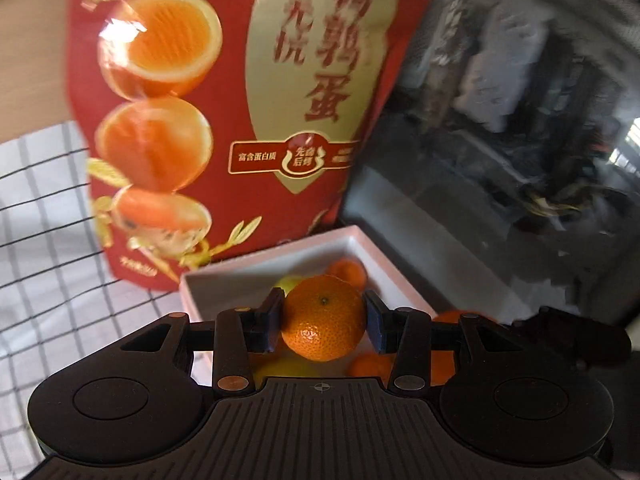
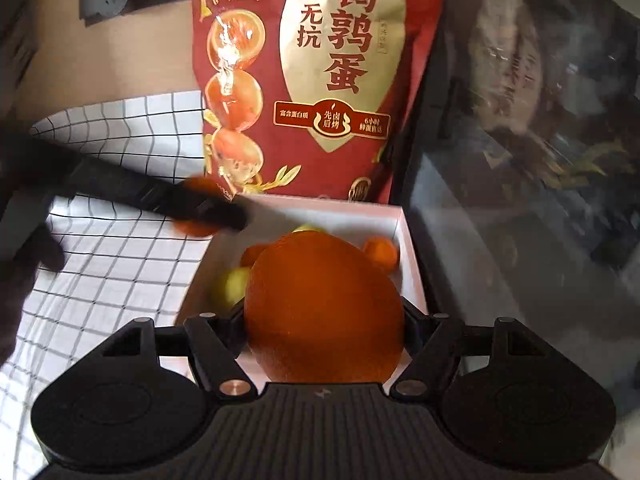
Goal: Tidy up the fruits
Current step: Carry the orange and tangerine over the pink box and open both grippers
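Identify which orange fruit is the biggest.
The large orange clamped in the right tool; it dwarfs the left tool's mandarin and those in the white box.

Right gripper (image 2: 323, 320) clamped a large orange (image 2: 323, 308) between its jaws, held over a white box (image 2: 410, 256). Box contained small tangerine (image 2: 382, 254), another orange piece (image 2: 253, 254) and a yellow-green fruit (image 2: 230, 286), partly hidden behind the orange. Left gripper (image 2: 200, 206), blurred, reached in from the left with a small tangerine (image 2: 198, 208) by the box's far-left corner. Red snack bag (image 2: 320, 80) stood upright just behind box. Checked cloth (image 2: 120, 260) lay left of box.
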Available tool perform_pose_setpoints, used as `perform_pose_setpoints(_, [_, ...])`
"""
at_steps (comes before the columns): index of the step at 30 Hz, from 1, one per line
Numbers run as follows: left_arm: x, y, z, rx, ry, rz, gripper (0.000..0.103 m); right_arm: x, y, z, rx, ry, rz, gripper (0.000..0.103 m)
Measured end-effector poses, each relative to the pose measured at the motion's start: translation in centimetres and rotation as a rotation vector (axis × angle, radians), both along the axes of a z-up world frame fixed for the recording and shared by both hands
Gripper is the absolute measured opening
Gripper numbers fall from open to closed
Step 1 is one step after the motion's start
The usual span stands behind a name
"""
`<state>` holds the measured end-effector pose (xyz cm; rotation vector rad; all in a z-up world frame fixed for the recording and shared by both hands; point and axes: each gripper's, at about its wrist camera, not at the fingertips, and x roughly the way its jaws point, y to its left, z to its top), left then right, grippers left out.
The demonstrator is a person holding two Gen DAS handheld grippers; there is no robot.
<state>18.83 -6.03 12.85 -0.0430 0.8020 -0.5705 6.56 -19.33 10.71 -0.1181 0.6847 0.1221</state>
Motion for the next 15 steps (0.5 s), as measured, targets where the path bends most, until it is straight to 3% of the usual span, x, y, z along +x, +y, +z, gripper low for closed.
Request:
perform_pose_setpoints(5, [3.7, -2.6, -4.3, 0.074, 0.108, -0.072, 0.047, 4.5, -0.1, -3.2, 0.023, 0.051, 0.007, 0.072])
perform_pose_setpoints(8, [3.8, -3.1, -5.6, 0.132, 0.07, -0.054, 0.047, 5.9, -0.1, -5.6, 0.028, 0.09, 0.009, 0.072])
perform_pose_setpoints(9, [3.9, -3.0, -5.8, 0.136, 0.062, -0.042, 0.047, 5.8, 0.2, -5.9, 0.01, 0.052, 0.017, 0.072])
perform_pose_setpoints(12, [4.5, -2.5, -6.0, 0.127, 0.083, 0.008, 0.053, 5.9, 1.2, -6.2, -0.05, 0.022, 0.035, 0.073])
perform_pose_setpoints(15, [4.1, -2.0, -5.3, 0.109, 0.028, 0.041, 0.049, 6.6, 1.7, -6.3, -0.085, 0.027, 0.055, 0.073])
